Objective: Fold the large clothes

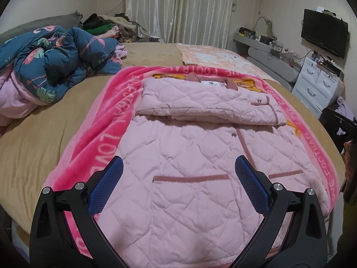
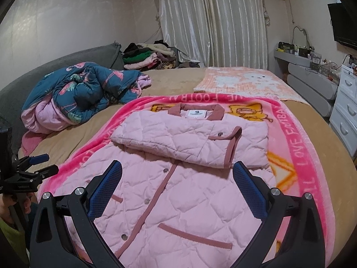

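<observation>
Both claws spread wide, nothing between the pads. Left claw (image 1: 178, 174) hangs over the hem end of the jacket (image 1: 189, 156); jacket lies flat right under and ahead of it, front up, snaps showing. Right claw (image 2: 177, 179) sits over the same jacket (image 2: 178, 189), a bit further up the placket. Neither touches fabric as far as I see.

Jacket rests on the pink blanket (image 1: 104, 134), blanket on the bed (image 1: 44, 138). Sleeves (image 2: 178, 143) are folded across the chest, a stacked band ahead of both claws, collar (image 2: 196, 110) beyond that.

In the right view I see the left claw (image 2: 42, 164) off to the left of mine, over the bed's edge, pads apart, a hand (image 2: 13, 205) on its grip, partly cut by the frame.

Hard to read:
- jacket's near hem hidden behind my claw bodies in both views
- what lies under the folded sleeves, can't tell
- blanket lettering warped by the fisheye, partly covered by the jacket
- right edge of the left view: dark shape, cut off, can't identify

Quilt (image 1: 55, 60) bunched far left ahead, well apart from the jacket.
</observation>
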`<state>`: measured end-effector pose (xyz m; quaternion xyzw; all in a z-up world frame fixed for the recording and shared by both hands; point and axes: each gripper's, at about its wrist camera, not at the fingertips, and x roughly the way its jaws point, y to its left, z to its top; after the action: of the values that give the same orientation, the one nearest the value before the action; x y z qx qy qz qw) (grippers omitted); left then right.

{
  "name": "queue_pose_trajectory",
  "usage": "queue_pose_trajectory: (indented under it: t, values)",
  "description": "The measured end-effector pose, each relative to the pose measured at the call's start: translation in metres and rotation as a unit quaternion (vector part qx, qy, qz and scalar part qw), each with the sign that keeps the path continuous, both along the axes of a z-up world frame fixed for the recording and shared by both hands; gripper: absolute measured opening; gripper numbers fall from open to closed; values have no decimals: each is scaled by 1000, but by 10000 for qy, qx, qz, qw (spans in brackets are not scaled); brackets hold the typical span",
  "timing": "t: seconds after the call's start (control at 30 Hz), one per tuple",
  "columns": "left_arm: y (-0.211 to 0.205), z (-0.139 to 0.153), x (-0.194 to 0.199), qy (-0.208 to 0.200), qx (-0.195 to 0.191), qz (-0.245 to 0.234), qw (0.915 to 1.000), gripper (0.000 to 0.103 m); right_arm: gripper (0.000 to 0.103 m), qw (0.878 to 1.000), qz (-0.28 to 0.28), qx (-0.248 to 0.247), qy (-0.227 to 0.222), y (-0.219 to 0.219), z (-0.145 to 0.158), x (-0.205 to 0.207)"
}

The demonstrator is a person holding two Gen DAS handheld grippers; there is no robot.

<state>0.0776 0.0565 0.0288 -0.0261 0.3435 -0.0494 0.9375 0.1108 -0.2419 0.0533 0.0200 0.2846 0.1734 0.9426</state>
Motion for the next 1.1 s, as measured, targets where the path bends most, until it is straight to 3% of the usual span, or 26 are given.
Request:
queue_pose_trajectory:
  t: [0.43, 1.1]
  values:
    - [10, -23, -8, 356, 187, 199, 9990, 94, 99, 9990, -71, -141, 422, -10, -35, -6]
    - [39, -54, -10, 991, 282, 598, 9929, 94, 99, 9962, -168, -383, 763, -36, -61, -17]
